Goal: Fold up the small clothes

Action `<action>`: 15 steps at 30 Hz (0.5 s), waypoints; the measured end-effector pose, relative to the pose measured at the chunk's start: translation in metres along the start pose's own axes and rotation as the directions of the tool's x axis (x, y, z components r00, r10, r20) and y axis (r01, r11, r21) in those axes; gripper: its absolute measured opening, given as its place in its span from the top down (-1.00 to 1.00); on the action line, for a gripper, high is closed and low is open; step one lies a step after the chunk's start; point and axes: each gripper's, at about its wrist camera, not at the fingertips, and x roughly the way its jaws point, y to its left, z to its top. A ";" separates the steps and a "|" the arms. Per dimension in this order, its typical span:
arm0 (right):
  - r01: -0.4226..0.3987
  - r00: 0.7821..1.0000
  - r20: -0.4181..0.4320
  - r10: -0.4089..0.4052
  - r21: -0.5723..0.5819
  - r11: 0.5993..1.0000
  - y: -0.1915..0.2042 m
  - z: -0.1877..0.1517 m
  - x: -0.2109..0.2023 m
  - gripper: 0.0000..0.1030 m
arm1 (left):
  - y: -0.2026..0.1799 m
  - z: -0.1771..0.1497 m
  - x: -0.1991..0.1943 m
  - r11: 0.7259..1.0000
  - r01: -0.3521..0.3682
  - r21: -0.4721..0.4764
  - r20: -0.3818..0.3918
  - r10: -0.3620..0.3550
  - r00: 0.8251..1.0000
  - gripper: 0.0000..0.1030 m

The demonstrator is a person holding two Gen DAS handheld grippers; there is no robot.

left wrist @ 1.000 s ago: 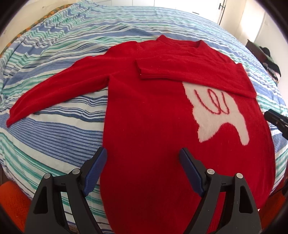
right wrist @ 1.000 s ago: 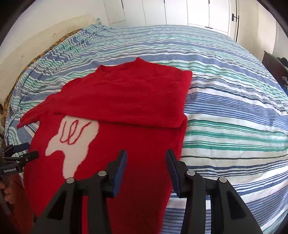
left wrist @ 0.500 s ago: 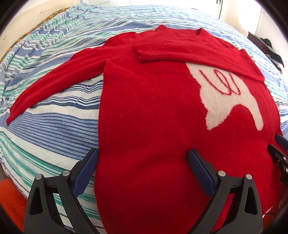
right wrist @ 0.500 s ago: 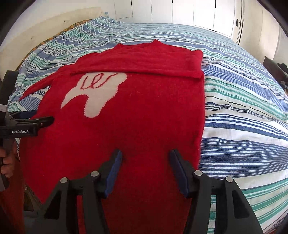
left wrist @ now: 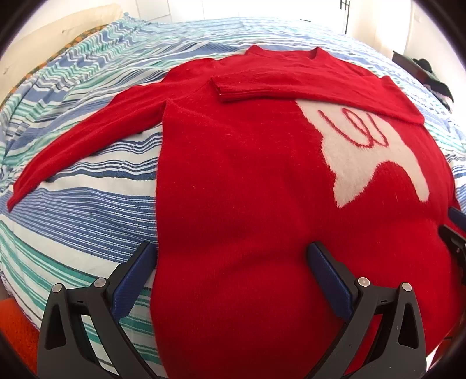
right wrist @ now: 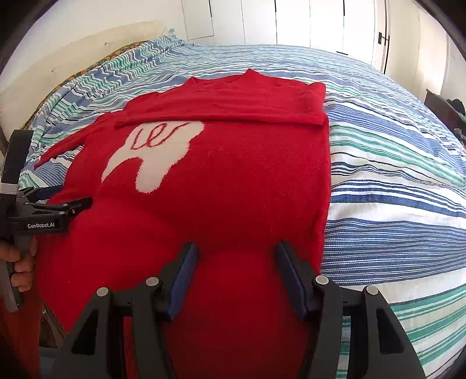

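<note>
A red sweater (left wrist: pixel 241 175) with a white patch (left wrist: pixel 370 157) lies flat on the striped bed; it also shows in the right wrist view (right wrist: pixel 233 180). One sleeve is folded across the chest (left wrist: pixel 291 84); the other sleeve (left wrist: pixel 87 140) stretches out to the left. My left gripper (left wrist: pixel 230 262) is open, low over the sweater's lower left part near its side edge. My right gripper (right wrist: pixel 236 262) is open over the sweater's lower right part. The left gripper also shows at the left of the right wrist view (right wrist: pixel 58 207).
The bed (right wrist: pixel 393 175) carries a blue, green and white striped cover. White cupboard doors (right wrist: pixel 291 20) stand behind it. A dark piece of furniture with clothes (left wrist: pixel 422 73) stands at the far right. An orange surface (left wrist: pixel 14 329) shows below the bed edge.
Both grippers have come down and closer to the sweater's lower part. Both stay open.
</note>
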 end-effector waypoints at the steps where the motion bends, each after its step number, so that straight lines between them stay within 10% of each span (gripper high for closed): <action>1: 0.001 1.000 0.000 -0.001 0.000 1.000 0.000 0.000 0.000 -0.12 | 0.000 0.000 0.000 1.000 0.000 0.000 0.001 0.000 1.000 -0.99; 15: 0.007 1.000 0.000 -0.007 -0.004 1.000 0.000 0.000 0.001 -0.12 | -0.001 0.000 0.000 1.000 0.000 0.004 -0.004 0.000 1.000 -0.99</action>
